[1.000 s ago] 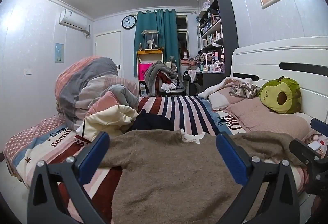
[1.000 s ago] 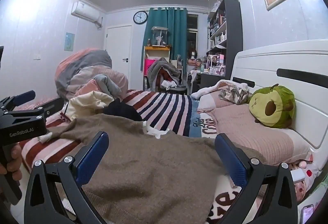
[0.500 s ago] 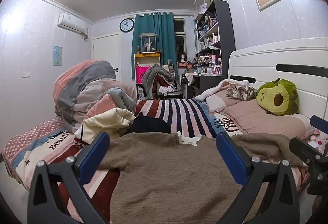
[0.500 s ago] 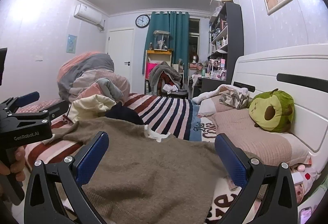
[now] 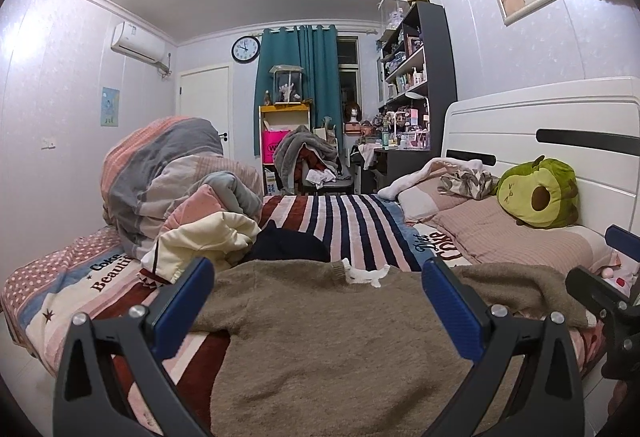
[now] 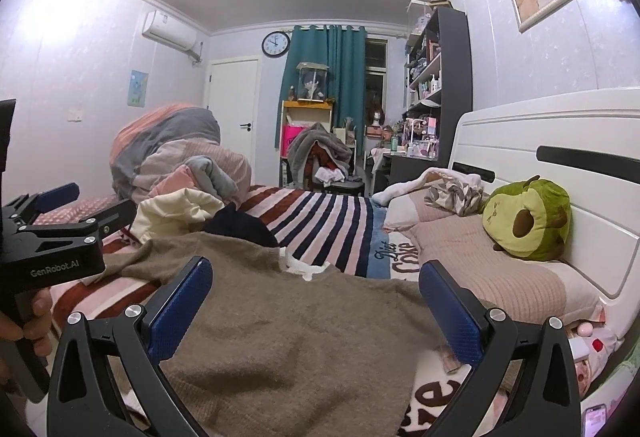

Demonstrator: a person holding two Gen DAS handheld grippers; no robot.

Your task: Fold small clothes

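Both tools spread, empty: left tool (image 5: 316, 289), right tool (image 6: 316, 289). Brown sweater (image 5: 340, 349) lies flat on bed (image 5: 348, 217). We should pinch each sleeve, fold inward evenly.

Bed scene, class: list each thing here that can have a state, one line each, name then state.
Brown sweater: spread flat on the bed, unfolded.
Left gripper: open, holding nothing.
Right gripper: open, holding nothing.
Striped duvet: bunched in a heap.
Cream garment: crumpled.
Teal curtain: drawn to one side of the window.
White door: shut.
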